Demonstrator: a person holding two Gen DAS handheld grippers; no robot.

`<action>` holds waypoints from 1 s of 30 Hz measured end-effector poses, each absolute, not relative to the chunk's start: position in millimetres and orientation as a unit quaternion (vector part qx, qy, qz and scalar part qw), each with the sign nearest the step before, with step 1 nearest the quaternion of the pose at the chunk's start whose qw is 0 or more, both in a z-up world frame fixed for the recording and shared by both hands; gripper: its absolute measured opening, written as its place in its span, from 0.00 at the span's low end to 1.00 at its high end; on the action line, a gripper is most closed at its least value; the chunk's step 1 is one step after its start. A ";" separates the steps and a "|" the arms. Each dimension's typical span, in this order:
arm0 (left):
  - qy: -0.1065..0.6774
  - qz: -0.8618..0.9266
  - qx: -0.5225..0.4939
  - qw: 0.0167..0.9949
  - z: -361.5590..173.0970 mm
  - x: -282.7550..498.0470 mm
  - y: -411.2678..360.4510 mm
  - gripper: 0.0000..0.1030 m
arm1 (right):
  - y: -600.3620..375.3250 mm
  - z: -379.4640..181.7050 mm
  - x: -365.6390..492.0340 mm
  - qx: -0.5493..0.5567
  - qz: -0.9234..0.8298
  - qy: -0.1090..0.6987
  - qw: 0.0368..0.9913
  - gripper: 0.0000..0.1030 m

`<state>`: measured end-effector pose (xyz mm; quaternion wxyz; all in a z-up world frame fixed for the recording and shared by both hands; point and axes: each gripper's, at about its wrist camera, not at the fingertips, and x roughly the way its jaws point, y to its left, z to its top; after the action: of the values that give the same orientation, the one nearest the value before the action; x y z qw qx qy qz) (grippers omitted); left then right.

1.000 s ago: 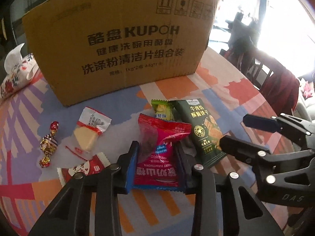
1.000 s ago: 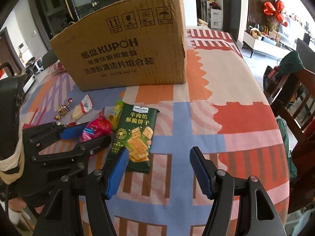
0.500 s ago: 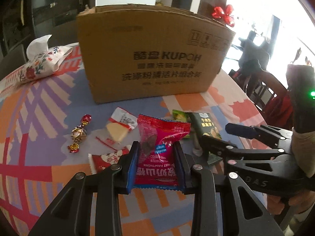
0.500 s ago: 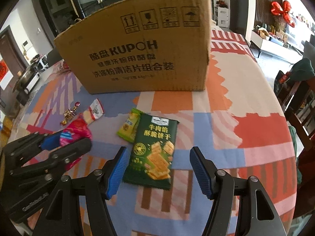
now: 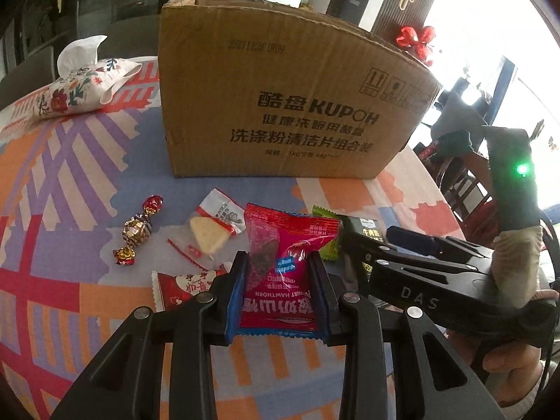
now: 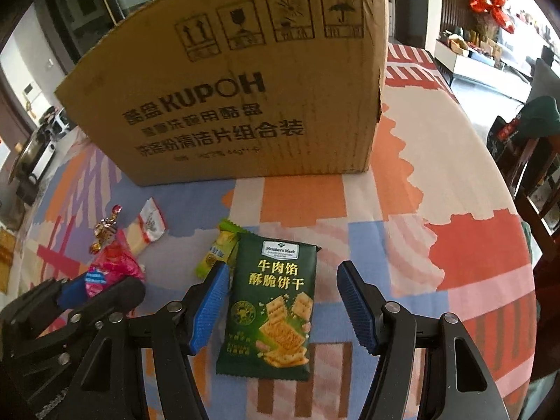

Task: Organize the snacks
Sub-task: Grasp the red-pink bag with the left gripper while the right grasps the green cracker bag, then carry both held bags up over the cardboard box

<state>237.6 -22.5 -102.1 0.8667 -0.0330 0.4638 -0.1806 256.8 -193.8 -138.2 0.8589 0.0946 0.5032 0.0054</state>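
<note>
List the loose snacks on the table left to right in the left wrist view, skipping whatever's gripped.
Gold-and-red twist candy → red heart-print packet → clear-wrapped cheese wedge → light green packet → dark green cracker pack, mostly hidden behind the right gripper.

Snack packets (image 6: 271, 309) before cardboard box (image 6: 238, 80)

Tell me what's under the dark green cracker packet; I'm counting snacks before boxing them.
The dark green cracker packet lies on the patterned tablecloth, its upper left corner overlapping a small green snack. Anything else beneath is covered.
</note>
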 end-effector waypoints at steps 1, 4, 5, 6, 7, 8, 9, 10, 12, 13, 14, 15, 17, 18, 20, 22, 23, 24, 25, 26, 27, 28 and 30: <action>0.463 -0.180 -0.033 0.867 -101.7 237.6 -22.8 0.32 | -193.8 -139.3 257.1 0.097 0.008 0.505 0.858 0.54; 0.465 -0.178 -0.031 0.867 -101.2 238.1 -24.1 0.32 | -193.0 -139.4 256.3 0.091 0.009 0.504 0.859 0.46; 0.465 -0.179 -0.032 0.866 -101.4 238.2 -23.7 0.32 | -193.0 -139.0 255.7 0.092 0.009 0.503 0.859 0.46; 0.466 -0.178 -0.033 0.866 -101.1 238.2 -23.8 0.32 | -193.1 -138.8 255.3 0.092 0.009 0.504 0.859 0.46; 0.465 -0.178 -0.034 0.866 -100.7 237.9 -24.0 0.32 | -193.2 -138.3 254.7 0.091 0.009 0.503 0.859 0.46; 0.465 -0.178 -0.033 0.867 -100.0 237.2 -24.3 0.32 | -192.9 -137.3 253.7 0.088 0.007 0.502 0.860 0.46; 0.464 -0.178 -0.032 0.867 -99.5 236.9 -24.5 0.32 | -192.9 -135.9 252.3 0.085 0.006 0.500 0.862 0.46; 0.463 -0.178 -0.031 0.868 -100.9 236.9 -24.6 0.32 | -193.3 -134.0 250.6 0.082 0.007 0.497 0.864 0.46; 0.461 -0.178 -0.030 0.869 -102.7 237.3 -24.4 0.32 | -194.3 -128.5 247.5 0.081 0.006 0.491 0.867 0.46; 0.459 -0.178 -0.030 0.870 -102.9 237.1 -24.2 0.32 | -194.7 -125.5 246.3 0.081 0.005 0.488 0.869 0.46; 0.455 -0.178 -0.030 0.872 -102.8 236.5 -23.7 0.32 | -195.2 -121.8 244.2 0.081 0.006 0.484 0.872 0.46; 0.454 -0.178 -0.030 0.873 -103.0 236.2 -23.4 0.32 | -195.2 -117.7 241.8 0.081 0.007 0.479 0.874 0.46; 0.449 -0.179 -0.029 0.875 -101.2 234.6 -22.0 0.32 | -195.6 -109.2 237.9 0.079 0.011 0.471 0.879 0.46; 0.446 -0.178 -0.029 0.877 -100.1 233.9 -21.1 0.32 | -195.6 -104.1 235.7 0.079 0.012 0.465 0.882 0.46; 0.436 -0.178 -0.030 0.882 -96.2 231.7 -17.9 0.32 | -196.2 -94.0 231.2 0.077 0.014 0.455 0.887 0.46; 0.425 -0.180 -0.033 0.887 -85.6 226.6 -16.9 0.32 | -196.3 -83.5 226.4 0.076 0.018 0.443 0.893 0.46; 0.420 -0.178 -0.031 0.889 -80.4 224.3 -17.1 0.32 | -195.7 -77.7 223.9 0.074 0.019 0.437 0.896 0.46; 0.416 -0.176 -0.029 0.892 -75.3 222.9 -16.9 0.32 | -195.1 -71.8 221.3 0.073 0.022 0.430 0.900 0.46; 0.411 -0.176 -0.028 0.894 -70.3 221.9 -16.5 0.32 | -194.8 -67.3 219.9 0.072 0.024 0.425 0.902 0.46; 0.407 -0.177 -0.027 0.896 -64.8 221.1 -16.0 0.32 | -193.9 -60.4 217.7 0.068 0.025 0.417 0.906 0.46; 0.403 -0.178 -0.027 0.897 -59.6 221.1 -15.6 0.32 | -193.7 -54.4 217.5 0.065 0.026 0.410 0.910 0.46; 0.399 -0.180 -0.028 0.899 -54.1 221.6 -15.5 0.32 | -193.2 -49.2 216.9 0.064 0.027 0.404 0.912 0.46; 0.390 -0.181 -0.027 0.903 -43.5 223.8 -15.6 0.32 | -193.2 -37.8 217.1 0.066 0.033 0.393 0.917 0.46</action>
<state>223.8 -15.6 -43.5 0.9026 -0.0272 0.3897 -0.1810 217.1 -193.2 -37.8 0.9167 0.0657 0.3928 0.0325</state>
